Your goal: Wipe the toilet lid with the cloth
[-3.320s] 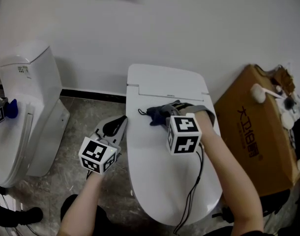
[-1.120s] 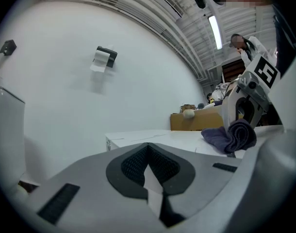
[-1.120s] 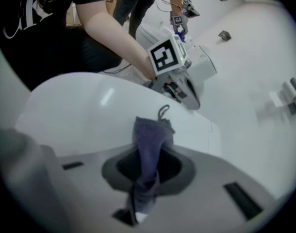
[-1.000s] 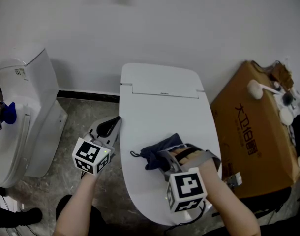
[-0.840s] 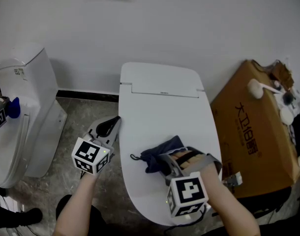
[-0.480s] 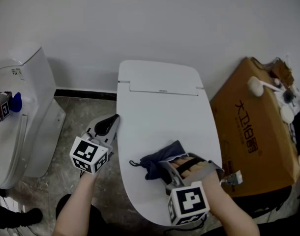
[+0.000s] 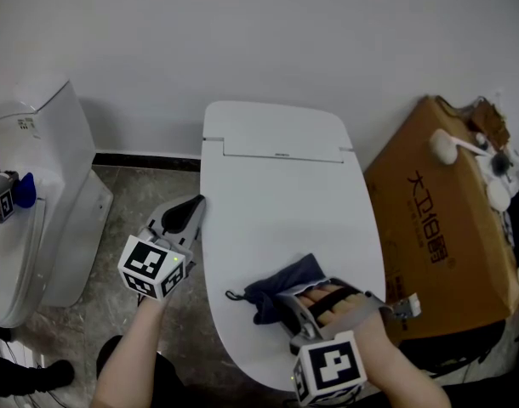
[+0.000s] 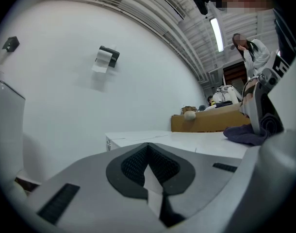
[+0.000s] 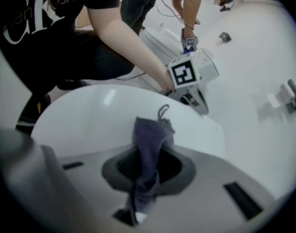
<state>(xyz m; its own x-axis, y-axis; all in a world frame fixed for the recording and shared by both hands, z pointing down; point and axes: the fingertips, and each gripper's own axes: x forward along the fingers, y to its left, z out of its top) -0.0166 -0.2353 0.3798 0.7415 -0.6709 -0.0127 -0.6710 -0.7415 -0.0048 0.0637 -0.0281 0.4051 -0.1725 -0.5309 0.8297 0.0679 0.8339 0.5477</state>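
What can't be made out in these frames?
- Head view: where the cloth presses the toilet lid, hidden under the right gripper.
- Head view: part of the lid's front edge, behind that gripper's marker cube.
- Head view: items atop the cardboard box, too small, cut off at the right edge.

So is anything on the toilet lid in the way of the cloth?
Nothing visible is. The right gripper holds the cloth on the toilet lid, whose surface is otherwise bare. The left gripper hangs beside the lid's left edge.
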